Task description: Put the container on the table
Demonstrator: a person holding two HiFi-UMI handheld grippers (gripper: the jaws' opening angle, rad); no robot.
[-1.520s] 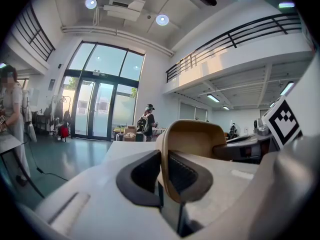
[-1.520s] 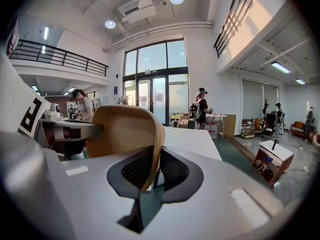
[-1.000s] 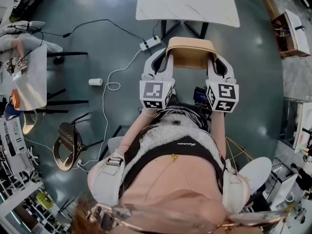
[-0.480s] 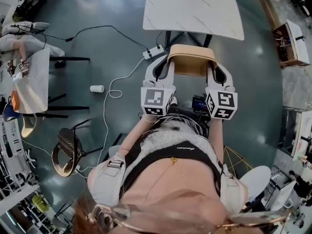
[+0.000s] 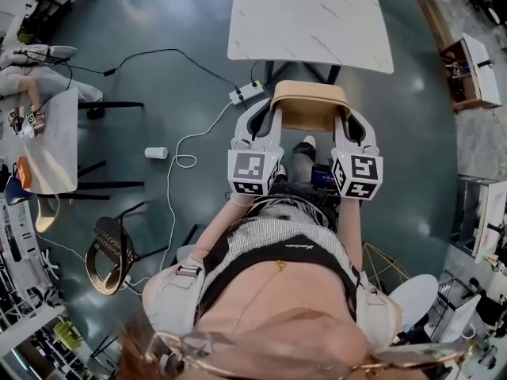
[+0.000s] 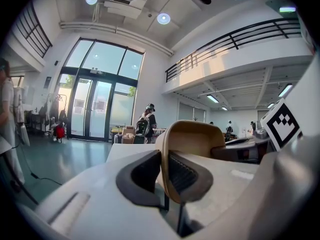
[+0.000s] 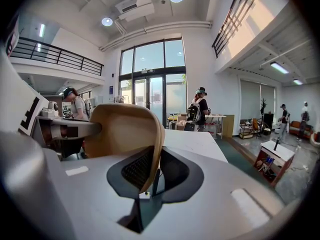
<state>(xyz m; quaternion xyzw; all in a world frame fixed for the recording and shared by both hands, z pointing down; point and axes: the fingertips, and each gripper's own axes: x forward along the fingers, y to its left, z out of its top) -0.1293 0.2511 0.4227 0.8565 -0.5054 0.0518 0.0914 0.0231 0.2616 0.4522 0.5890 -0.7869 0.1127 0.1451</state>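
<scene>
Container [image 5: 310,105] hangs in the air just short of the table's [image 5: 309,14] near edge. My left gripper [image 5: 265,119] is clamped on its left wall and my right gripper [image 5: 354,122] on its right. It is lifted, I judge; carrying it over the tabletop and setting it down remain.

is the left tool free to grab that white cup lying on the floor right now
Probably not. The left tool is shut on the container, sharing the hold with the right tool, and the cup lies on the floor off to the left.
</scene>
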